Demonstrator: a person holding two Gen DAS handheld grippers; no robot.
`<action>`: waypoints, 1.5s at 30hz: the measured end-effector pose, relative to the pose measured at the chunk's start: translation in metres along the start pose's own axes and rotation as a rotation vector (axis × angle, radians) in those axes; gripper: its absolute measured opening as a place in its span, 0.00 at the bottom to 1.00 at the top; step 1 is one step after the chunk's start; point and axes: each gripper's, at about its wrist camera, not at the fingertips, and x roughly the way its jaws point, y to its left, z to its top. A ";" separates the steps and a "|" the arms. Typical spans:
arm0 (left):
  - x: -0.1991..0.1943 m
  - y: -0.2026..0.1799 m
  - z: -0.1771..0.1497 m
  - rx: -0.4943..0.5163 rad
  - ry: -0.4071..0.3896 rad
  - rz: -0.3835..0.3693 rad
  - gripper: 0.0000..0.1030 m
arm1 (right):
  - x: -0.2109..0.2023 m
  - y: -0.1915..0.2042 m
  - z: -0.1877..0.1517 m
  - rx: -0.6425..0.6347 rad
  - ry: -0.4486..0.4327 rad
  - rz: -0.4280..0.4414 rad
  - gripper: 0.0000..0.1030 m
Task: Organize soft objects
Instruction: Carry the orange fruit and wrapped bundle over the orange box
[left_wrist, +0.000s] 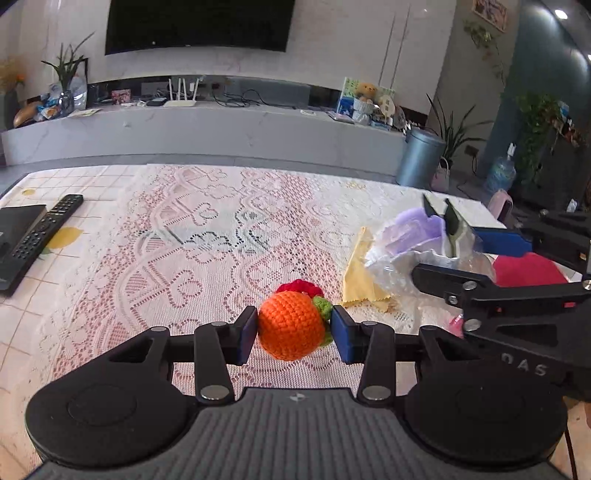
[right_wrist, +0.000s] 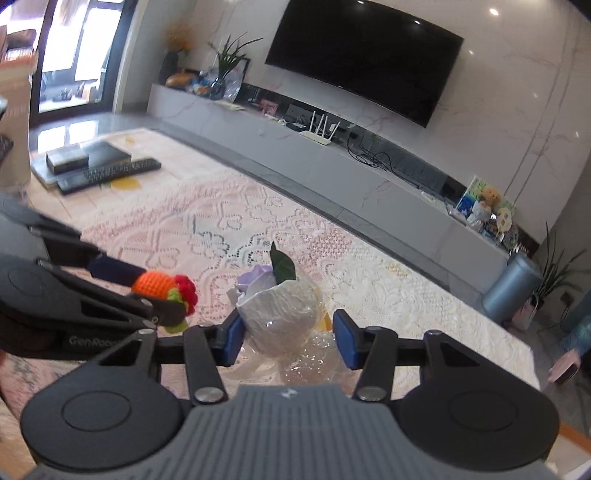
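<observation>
My left gripper is shut on an orange crochet fruit with a green leaf and a red crochet piece behind it, held just above the lace tablecloth. From the right wrist view the same toy sits in the left gripper at the left. My right gripper is shut on a purple flower in white and clear wrapping, a green leaf sticking up from it. In the left wrist view that bundle hangs in the right gripper at the right.
A yellow cloth lies on the table beside the bundle, and a red cloth lies under the right gripper. A black remote and flat black boxes sit at the table's far left. A TV bench runs behind.
</observation>
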 end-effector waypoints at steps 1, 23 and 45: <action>-0.005 0.000 0.000 -0.009 -0.010 0.005 0.47 | -0.006 -0.003 0.000 0.020 -0.004 -0.002 0.49; -0.086 -0.107 -0.007 0.044 -0.099 -0.168 0.47 | -0.175 -0.125 -0.052 0.444 -0.072 -0.118 0.49; -0.031 -0.263 0.022 0.274 -0.019 -0.418 0.47 | -0.219 -0.288 -0.131 0.694 0.052 -0.388 0.49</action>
